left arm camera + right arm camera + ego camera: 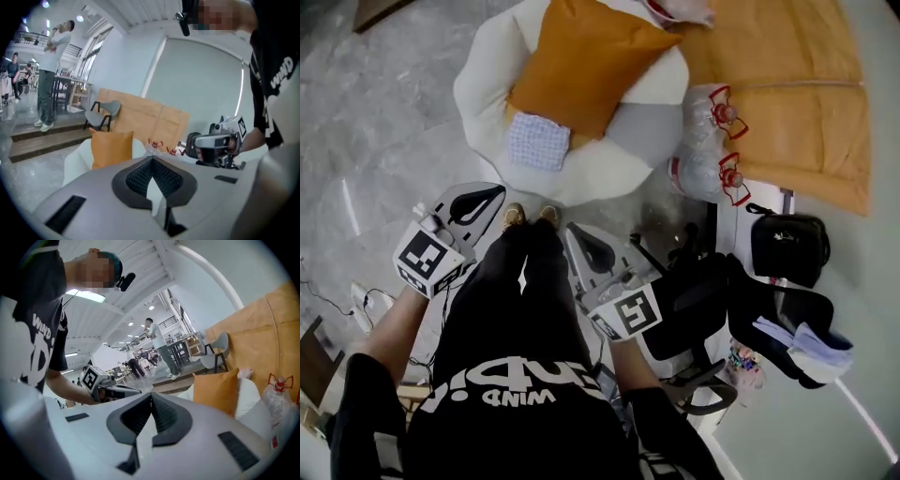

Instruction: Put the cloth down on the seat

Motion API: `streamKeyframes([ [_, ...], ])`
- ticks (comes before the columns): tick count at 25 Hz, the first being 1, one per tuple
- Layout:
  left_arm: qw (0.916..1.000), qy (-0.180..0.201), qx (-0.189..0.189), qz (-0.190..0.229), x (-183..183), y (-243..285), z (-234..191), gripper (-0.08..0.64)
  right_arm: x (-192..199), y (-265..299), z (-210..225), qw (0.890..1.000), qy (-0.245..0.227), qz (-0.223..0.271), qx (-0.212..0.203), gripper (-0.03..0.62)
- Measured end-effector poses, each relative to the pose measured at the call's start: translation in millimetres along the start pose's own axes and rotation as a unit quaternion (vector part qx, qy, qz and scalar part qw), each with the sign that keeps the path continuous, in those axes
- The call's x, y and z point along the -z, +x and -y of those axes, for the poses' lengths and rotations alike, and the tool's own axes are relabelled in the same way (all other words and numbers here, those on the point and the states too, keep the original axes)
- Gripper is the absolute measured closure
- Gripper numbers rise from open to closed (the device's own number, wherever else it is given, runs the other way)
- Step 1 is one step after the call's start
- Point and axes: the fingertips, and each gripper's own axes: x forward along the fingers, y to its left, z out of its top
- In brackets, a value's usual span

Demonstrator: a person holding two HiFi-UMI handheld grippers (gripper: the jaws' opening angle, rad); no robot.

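- The grey marbled floor [384, 112] took up the left of the head view.
- A large tan panel [787, 94] occupied the upper right. In the left gripper view it stood upright behind the seat.
- The white round seat [483, 84] stood just ahead of the person's shoes [530, 216], with a grey section on its right side.
- An orange cushion [581, 61] rested on the seat, covering its middle and far part.
- A black office chair [698, 309] stood at the person's right, near the right gripper.
- The left gripper [499, 188] was held up in front of the person's black shirt, well apart from the seat. Its own view showed the jaws pressed together with nothing between them [152, 159].
- The right gripper [571, 229] was held beside the left one, also clear of the seat. Its own view showed the jaws meeting at the tip, empty [151, 394].
- Clear plastic bags [712, 141] with red markings lay just right of the seat, between it and the tan panel.
- A black pouch [787, 246] sat on a pale surface right of the bags.
- The cloth [537, 141], small, folded and pale blue-checked, lay flat on the near left of the seat. It touched the lower corner of the cushion, and neither gripper was in contact with it.
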Motion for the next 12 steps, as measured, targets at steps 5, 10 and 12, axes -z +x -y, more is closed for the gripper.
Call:
streamKeyframes([
  [5,0.9990,0.023,-0.015,0.035,-65.9,-66.9,48.4,0.554,-53.1,-24.2,-50.4,0.999,-0.030,0.030,-0.023,0.572],
  [10,0.9941,0.021,-0.016,0.105,-90.3,-100.8,72.6,0.554,-76.1,-40.2,-76.3,0.998,-0.040,0.044,-0.026,0.572],
  [12,0.9943,0.019,-0.012,0.104,-89.6,-111.2,81.2,0.554,-80.1,-44.5,-85.9,0.998,-0.046,0.044,-0.028,0.572],
])
